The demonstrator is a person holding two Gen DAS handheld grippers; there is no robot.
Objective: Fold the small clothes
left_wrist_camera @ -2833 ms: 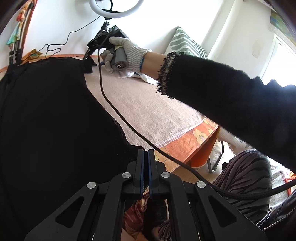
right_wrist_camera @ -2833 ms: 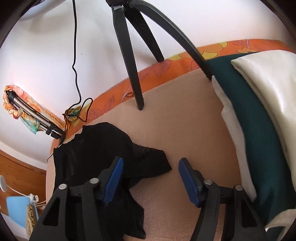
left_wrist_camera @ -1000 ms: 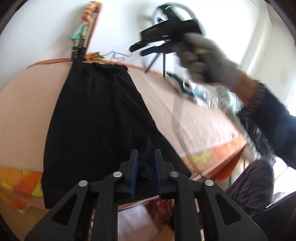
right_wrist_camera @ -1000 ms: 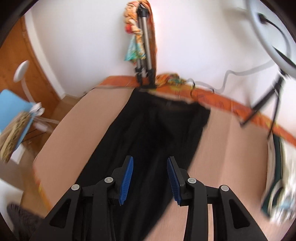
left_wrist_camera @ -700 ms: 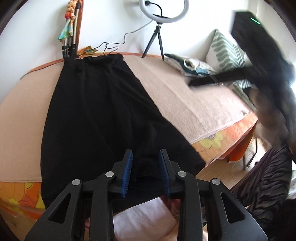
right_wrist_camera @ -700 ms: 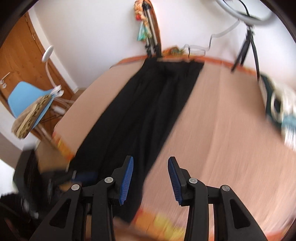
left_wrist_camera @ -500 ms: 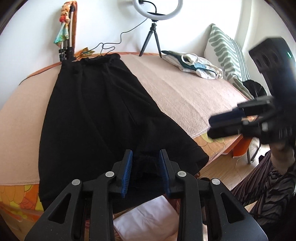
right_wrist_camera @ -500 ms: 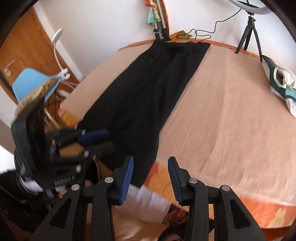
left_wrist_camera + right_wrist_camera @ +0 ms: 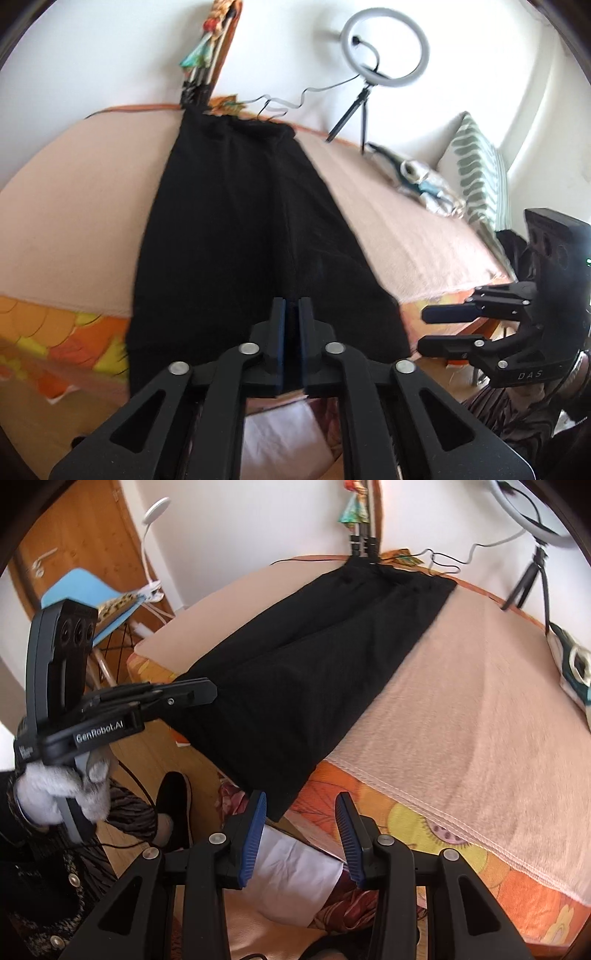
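The black garment (image 9: 236, 236) lies spread lengthwise on the bed (image 9: 406, 229), its gathered waistband at the far edge by the wall and its hem hanging over the near edge, so the step in hand looks like taking hold of the hem corners before the first fold; the left hand-held gripper (image 9: 291, 314) is closing its jaws on the hem, with black cloth caught in the narrow gap between the blue pads, while the right hand-held gripper (image 9: 301, 812) hovers with its jaws parted and nothing between them, just short of the garment's other hem corner, which dangles in front of its left pad; the next move, I judge, calls for the right one to advance onto that corner and pinch it, so both hands can lift the hem together and carry it toward the waistband; the cloth is matte, thin and limp, with soft lengthwise creases, and will likely sag between two grips unless held taut; the bed cover is a pale pink, napped, towel-like blanket with a stitched edge, over an orange flowered sheet (image 9: 424, 823); a ring light (image 9: 384, 51) on a small tripod stands at the far edge, a striped cushion (image 9: 476, 173) to the right.
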